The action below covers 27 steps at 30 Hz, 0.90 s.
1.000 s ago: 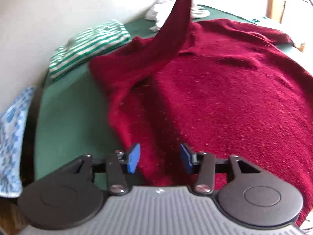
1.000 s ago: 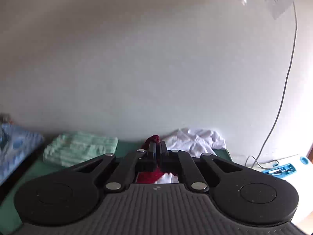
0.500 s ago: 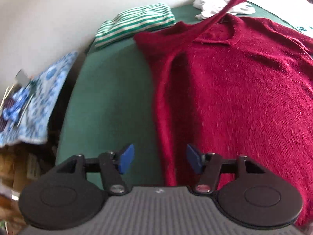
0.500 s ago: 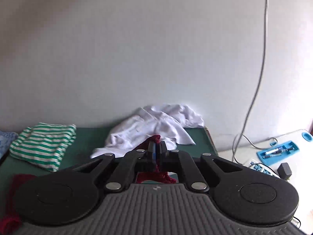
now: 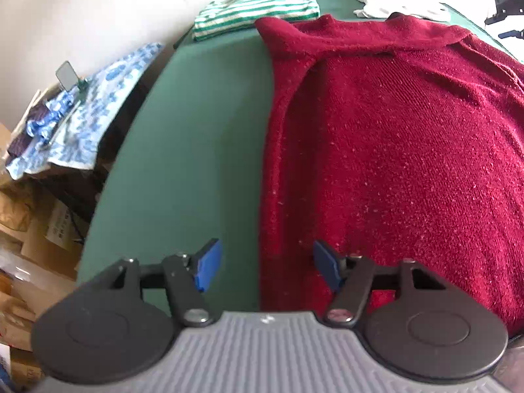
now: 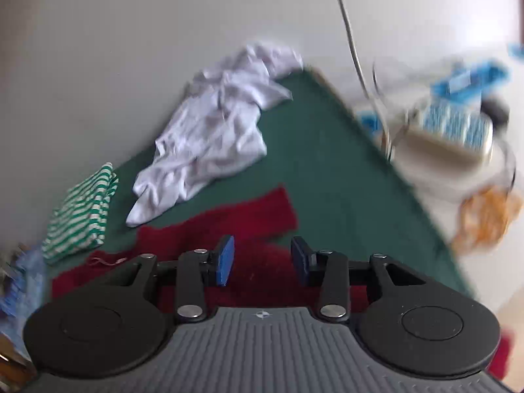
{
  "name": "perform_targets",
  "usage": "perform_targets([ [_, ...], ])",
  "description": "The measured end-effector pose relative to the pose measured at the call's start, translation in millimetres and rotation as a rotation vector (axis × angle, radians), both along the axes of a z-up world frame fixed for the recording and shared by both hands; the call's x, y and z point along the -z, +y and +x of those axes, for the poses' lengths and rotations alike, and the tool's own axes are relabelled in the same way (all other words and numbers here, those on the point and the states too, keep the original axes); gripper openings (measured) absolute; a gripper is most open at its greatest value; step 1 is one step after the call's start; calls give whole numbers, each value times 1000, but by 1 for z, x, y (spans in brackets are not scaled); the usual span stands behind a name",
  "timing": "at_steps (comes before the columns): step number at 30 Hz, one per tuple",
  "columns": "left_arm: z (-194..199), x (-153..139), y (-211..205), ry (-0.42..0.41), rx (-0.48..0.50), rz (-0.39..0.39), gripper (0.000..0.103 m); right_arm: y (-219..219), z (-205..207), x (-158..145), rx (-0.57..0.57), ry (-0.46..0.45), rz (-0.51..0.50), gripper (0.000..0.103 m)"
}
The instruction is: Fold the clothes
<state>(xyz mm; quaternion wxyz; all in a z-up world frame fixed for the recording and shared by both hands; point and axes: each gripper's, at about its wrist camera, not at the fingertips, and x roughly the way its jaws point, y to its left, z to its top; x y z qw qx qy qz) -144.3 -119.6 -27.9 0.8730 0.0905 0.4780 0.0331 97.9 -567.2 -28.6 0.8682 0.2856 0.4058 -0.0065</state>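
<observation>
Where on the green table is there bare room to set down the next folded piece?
Bare green table runs as a strip between the red sweater and the table's edge, ending at the folded striped shirt. A second patch lies past the sweater's sleeve, beside the crumpled white garment. The back corner by the two garments is crowded.

The red sweater (image 5: 393, 163) runs off the left wrist view at three o'clock, and its lower hem is hidden behind the gripper body. In the right wrist view, the things past the green table (image 6: 327, 163) at two o'clock are smeared by motion: a blue-and-white box (image 6: 455, 127) and an orange tangle (image 6: 484, 219) cannot be made out. The blue patterned cloth (image 6: 19, 281) is cut off at nine o'clock
</observation>
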Motion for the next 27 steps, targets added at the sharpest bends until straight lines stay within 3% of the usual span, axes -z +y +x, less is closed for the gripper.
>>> perform_targets([
  [2, 1, 0, 2, 1, -13, -31, 65, 7, 10, 16, -11, 34, 107, 42],
  [6, 5, 1, 6, 17, -32, -69, 68, 25, 29, 27, 24, 5, 201, 41],
  [11, 1, 0, 10, 24, -63, -96, 68, 35, 43, 35, 70, -8, 205, 40],
  [14, -7, -6, 6, 17, -32, -108, 63, 29, 37, 30, 73, -30, 215, 27],
  [20, -25, -10, 14, 16, -43, -154, 68, 20, 24, 40, 103, -6, 265, 28],
  [21, -25, -8, 17, 28, -60, -169, 65, 21, 27, 41, 101, -14, 268, 26],
  [22, -24, -4, 20, 45, -77, -189, 61, 23, 30, 40, 92, -29, 258, 14],
  [23, -23, -1, 22, 60, -93, -215, 50, 27, 29, 34, 76, -58, 225, 9],
  [25, -23, 2, 26, 63, -119, -287, 42, 34, 24, 18, 44, -131, 147, 8],
  [27, -27, 3, 30, 48, -145, -343, 42, 39, 18, 2, 13, -193, 87, 8],
])
